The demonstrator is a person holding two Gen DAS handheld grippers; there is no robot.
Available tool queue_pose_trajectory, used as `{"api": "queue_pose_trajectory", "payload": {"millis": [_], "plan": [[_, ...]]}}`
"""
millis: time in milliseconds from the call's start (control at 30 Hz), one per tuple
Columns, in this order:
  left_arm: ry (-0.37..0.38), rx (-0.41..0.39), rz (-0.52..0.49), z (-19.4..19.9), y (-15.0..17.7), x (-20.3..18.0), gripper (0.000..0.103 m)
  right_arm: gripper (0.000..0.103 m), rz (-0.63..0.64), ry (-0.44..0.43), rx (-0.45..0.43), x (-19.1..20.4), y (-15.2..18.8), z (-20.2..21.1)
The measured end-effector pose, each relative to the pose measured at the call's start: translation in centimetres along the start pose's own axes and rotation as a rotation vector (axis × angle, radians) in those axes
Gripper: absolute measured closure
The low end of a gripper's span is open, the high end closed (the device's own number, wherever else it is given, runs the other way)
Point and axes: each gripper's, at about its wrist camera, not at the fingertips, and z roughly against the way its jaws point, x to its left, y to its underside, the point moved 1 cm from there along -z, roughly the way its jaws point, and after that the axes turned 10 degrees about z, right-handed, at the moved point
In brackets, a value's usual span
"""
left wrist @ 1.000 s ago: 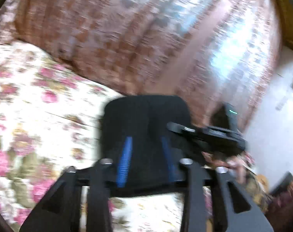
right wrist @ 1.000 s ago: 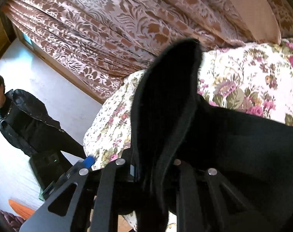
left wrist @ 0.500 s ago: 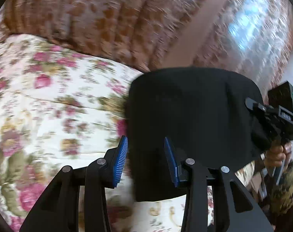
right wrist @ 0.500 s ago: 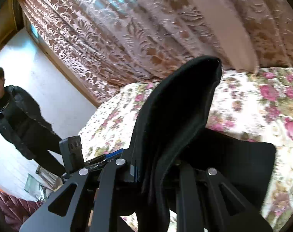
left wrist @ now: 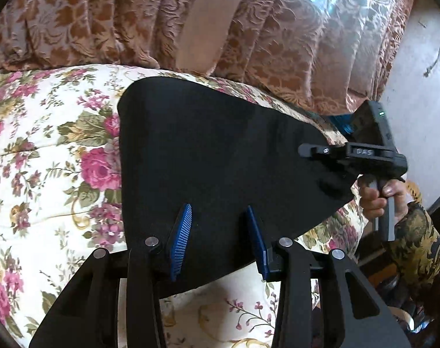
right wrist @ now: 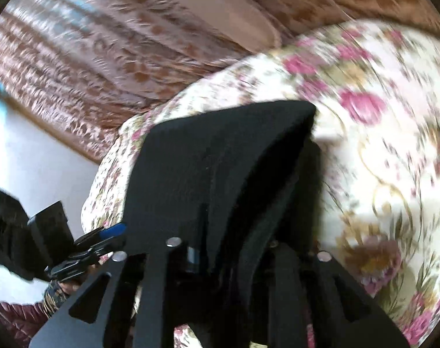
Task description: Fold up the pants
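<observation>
Black pants (left wrist: 214, 156) lie folded flat on a floral bedspread (left wrist: 46, 150), filling the centre of the left wrist view. The left gripper (left wrist: 218, 232) hovers at their 6 o'clock edge, blue-padded jaws spread apart and holding nothing. The right gripper (right wrist: 234, 249), at 3 o'clock, has its jaws clamped on a raised fold of the cloth. Patterned brown curtains (left wrist: 249, 29) hang behind at 12 o'clock.
</observation>
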Motion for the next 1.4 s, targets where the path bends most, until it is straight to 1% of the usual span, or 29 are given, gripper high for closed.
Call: {"api": "queue_pose_trajectory", "payload": {"millis": [67,100,133,167,233,300,367,467,533,600,667,733,767,800,833,867,933,1000,1033,1100,1200,1267,1333,1367,1400], "plan": [[-0.013,0.0,-0.003,-0.2,-0.1,-0.1,0.065,0.059,-0.065,-0.007,-0.034,-0.8,0.7,1.0],[-0.007,0.0,0.007,-0.2,-0.1,0.0,0.065,0.053,-0.08,0.004,-0.064,-0.7,0.9,1.9],[-0.003,-0.001,0.015,-0.1,-0.1,0.2,0.065,0.053,-0.083,0.024,-0.092,-0.8,1.3,3.0],[0.001,-0.003,0.021,-0.1,-0.1,0.2,0.065,0.053,-0.091,0.025,-0.129,-0.5,1.8,4.5],[0.006,-0.009,0.025,0.0,-0.1,0.3,0.065,0.053,-0.108,0.011,-0.17,0.1,3.0,6.3],[0.007,-0.014,0.028,0.1,-0.1,0.4,0.065,0.053,-0.101,-0.025,-0.192,1.4,4.6,8.0],[0.011,-0.019,0.032,0.1,0.0,0.4,0.065,0.053,-0.097,-0.055,-0.18,2.9,6.3,8.4],[0.011,-0.026,0.029,0.4,0.0,0.4,0.065,0.053,-0.117,-0.014,-0.136,4.2,8.1,7.5],[0.013,-0.028,0.027,0.5,0.1,0.3,0.065,0.053,-0.152,-0.03,-0.118,4.2,9.0,6.6],[0.015,-0.03,0.026,0.6,0.2,0.2,0.065,0.055,-0.176,-0.007,-0.122,3.9,9.1,5.8],[0.012,-0.032,0.02,0.7,0.3,0.1,0.065,0.058,-0.23,-0.015,-0.131,3.2,9.0,5.0],[0.013,-0.035,0.023,0.8,0.3,0.1,0.065,0.061,-0.239,0.005,-0.13,3.0,8.8,4.6],[0.015,-0.037,0.024,0.9,0.3,0.1,0.065,0.067,-0.23,0.023,-0.135,3.1,8.7,4.5],[0.02,-0.04,0.023,1.0,0.4,0.1,0.065,0.082,-0.229,0.043,-0.141,3.0,8.7,4.4],[0.023,-0.041,0.022,1.1,0.4,0.0,0.065,0.091,-0.234,0.061,-0.142,2.8,8.6,4.3],[0.023,-0.04,0.022,1.1,0.4,0.0,0.065,0.095,-0.238,0.069,-0.141,2.8,8.6,4.3],[0.033,-0.051,0.026,1.8,0.2,0.0,0.065,0.096,-0.212,0.073,-0.147,3.3,8.7,4.7],[0.057,-0.076,0.023,3.0,0.1,-0.1,0.065,0.096,-0.172,0.045,-0.175,4.3,8.8,5.8],[0.058,-0.079,0.019,3.4,0.1,-0.1,0.065,0.096,-0.156,0.055,-0.177,4.5,8.8,6.1],[0.051,-0.058,0.01,3.3,0.3,0.0,0.065,0.096,-0.153,0.106,-0.135,3.9,9.2,5.6],[-0.006,-0.001,-0.012,1.5,1.5,0.1,0.065,0.097,-0.193,0.139,-0.086,1.9,10.3,3.6],[-0.037,-0.005,-0.027,1.0,2.2,-0.3,0.065,0.096,-0.228,0.116,-0.091,1.1,10.8,3.0],[-0.058,-0.017,-0.046,1.0,2.3,-0.7,0.065,0.097,-0.212,0.107,-0.091,1.1,10.8,3.3],[-0.061,-0.024,-0.04,1.2,2.1,-0.8,0.065,0.093,-0.2,0.09,-0.081,1.3,10.7,3.6],[-0.062,-0.035,-0.037,1.6,1.9,-0.7,0.065,0.084,-0.186,0.091,-0.077,1.4,10.5,4.0]]}}
